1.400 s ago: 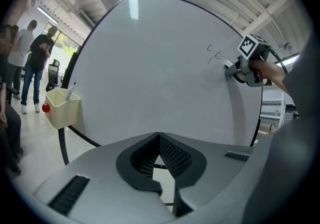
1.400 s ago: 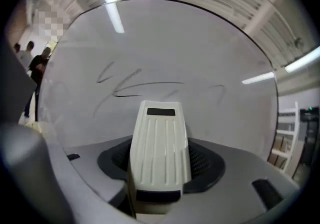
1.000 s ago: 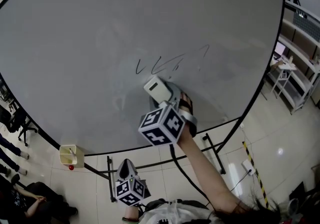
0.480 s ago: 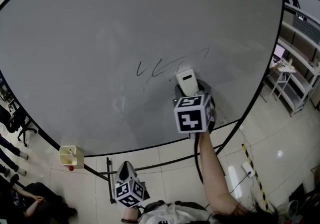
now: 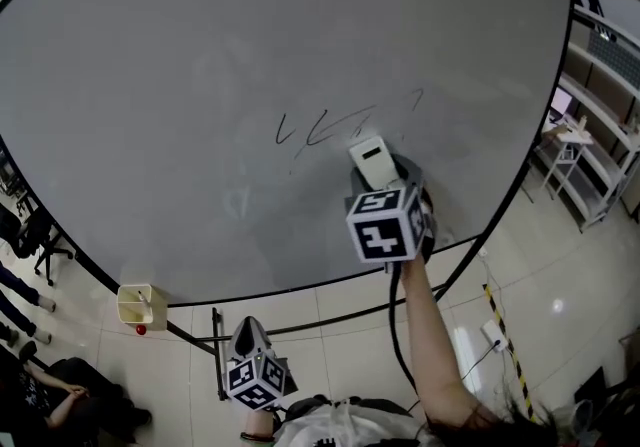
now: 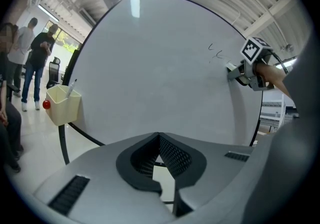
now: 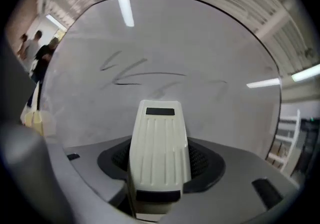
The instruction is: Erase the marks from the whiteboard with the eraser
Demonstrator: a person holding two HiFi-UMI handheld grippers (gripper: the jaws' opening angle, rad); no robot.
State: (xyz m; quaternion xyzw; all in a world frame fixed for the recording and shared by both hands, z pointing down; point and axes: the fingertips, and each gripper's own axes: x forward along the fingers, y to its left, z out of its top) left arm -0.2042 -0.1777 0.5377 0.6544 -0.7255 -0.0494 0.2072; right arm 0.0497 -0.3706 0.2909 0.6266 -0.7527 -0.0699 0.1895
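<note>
A large whiteboard [image 5: 200, 55] fills the head view. Thin black marks [image 5: 325, 127] are scrawled near its middle, with a faint short stroke [image 5: 416, 95] to their right. My right gripper [image 5: 385, 175] is shut on a white eraser [image 5: 371, 162], whose tip rests against the board just below the marks. In the right gripper view the eraser [image 7: 159, 150] points up at the marks [image 7: 135, 73]. My left gripper [image 5: 250, 345] hangs low by the board's bottom edge, jaws shut with nothing between them [image 6: 161, 168].
A cream marker cup [image 5: 137, 306] hangs at the board's lower left edge, a red knob under it. The board's black stand legs [image 5: 300, 328] stand on the tiled floor. Metal shelving [image 5: 600, 135] is at the right. People [image 6: 30, 62] stand at the left.
My right gripper swept the eraser from below the marks' left part rightward, then edged slightly up. The marks' right portion looks fainter. The left gripper stayed put.
</note>
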